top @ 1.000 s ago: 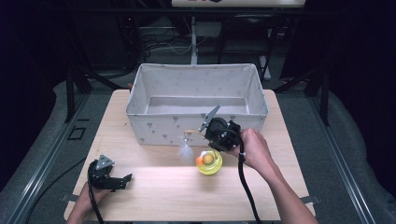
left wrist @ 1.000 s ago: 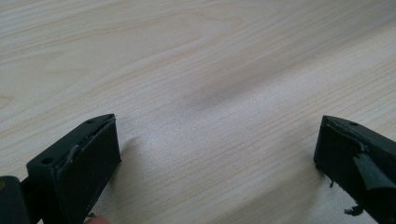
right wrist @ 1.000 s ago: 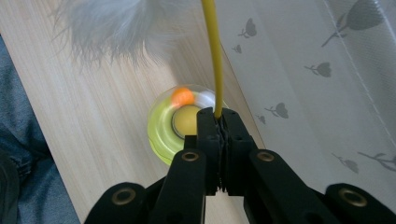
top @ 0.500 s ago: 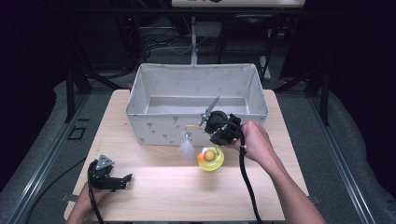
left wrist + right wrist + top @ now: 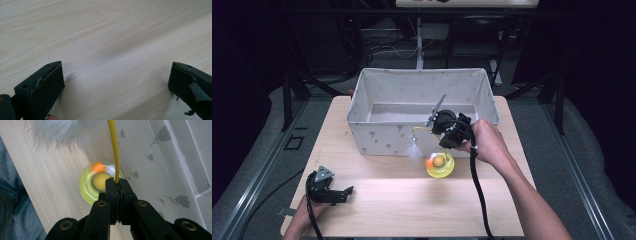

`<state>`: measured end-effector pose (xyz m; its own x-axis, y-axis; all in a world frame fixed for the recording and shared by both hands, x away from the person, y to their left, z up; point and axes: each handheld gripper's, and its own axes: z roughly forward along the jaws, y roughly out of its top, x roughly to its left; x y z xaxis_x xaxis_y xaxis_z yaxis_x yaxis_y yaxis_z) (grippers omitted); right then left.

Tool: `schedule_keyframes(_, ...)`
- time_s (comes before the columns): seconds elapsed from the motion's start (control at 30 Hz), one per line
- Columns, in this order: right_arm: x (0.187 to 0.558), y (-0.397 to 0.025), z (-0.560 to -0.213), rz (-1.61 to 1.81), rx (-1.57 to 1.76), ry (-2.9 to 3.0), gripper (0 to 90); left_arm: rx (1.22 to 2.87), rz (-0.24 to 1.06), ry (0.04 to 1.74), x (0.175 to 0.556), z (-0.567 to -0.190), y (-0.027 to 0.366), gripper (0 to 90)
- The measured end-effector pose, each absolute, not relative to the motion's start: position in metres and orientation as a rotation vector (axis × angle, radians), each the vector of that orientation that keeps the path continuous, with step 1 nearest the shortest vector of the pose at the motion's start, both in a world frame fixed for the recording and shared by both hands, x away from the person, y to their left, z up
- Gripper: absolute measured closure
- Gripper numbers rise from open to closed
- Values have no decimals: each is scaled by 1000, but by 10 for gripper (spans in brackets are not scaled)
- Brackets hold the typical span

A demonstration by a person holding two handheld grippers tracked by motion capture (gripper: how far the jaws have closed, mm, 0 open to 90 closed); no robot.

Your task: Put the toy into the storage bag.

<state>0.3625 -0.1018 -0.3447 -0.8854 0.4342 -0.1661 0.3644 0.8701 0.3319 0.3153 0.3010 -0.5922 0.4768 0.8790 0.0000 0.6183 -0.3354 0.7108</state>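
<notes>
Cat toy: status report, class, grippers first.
Right gripper shut on wand. Left gripper open, on table. Toy base beside bin.

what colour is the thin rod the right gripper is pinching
Yellow. The rod shows best in the right gripper view, clamped in the right gripper.

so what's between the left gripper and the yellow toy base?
Bare tabletop in the high view: nothing lies between left gripper and yellow toy base.

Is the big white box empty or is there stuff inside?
Empty, as far as it shows. The high view looks into the fabric box and its floor is bare; the near wall hides a strip of it.
</notes>
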Motion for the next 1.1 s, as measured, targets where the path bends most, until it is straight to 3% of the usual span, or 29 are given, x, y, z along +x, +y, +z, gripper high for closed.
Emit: schedule_keyframes(1.1,368,-92,-310,458,558,2796,887,2072,514,1235,315,-592,301,3)
